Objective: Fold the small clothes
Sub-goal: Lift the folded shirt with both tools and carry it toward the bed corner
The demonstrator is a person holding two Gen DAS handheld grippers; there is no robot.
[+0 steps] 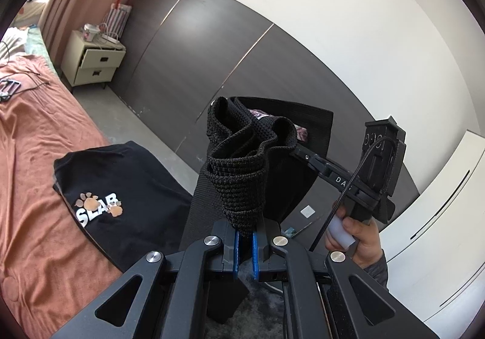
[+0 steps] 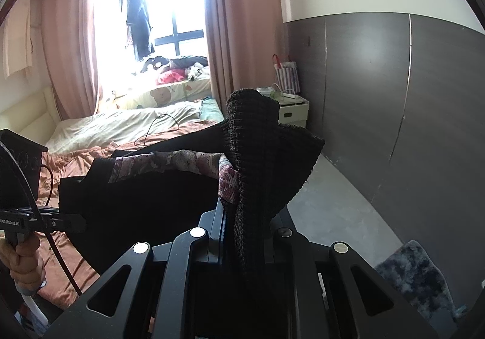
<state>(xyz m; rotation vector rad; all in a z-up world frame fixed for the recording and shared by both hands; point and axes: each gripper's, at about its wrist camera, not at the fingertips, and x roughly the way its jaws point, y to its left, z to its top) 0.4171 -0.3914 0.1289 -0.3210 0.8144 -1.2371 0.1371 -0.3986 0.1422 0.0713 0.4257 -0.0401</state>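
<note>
Black garment (image 1: 242,157) hangs stretched sideways between left tongs (image 1: 245,236) and right tongs (image 2: 242,217), both clamped on its waistband.

I have my left gripper (image 1: 245,243) raised off the bed, its blue-padded fingers (image 1: 237,251) drawn close together and pinching a bunched black knit band. My right gripper (image 2: 242,226) is lifted too, its jaws closed on another part of the same band, which rises between them and hides the pads. In the left wrist view my right hand (image 1: 360,236) wraps the handle from below, a grey sleeve at the wrist. In the right wrist view my left hand (image 2: 22,260) grips its handle at the lower left edge. The two grippers sit near each other, angled inward.
</note>
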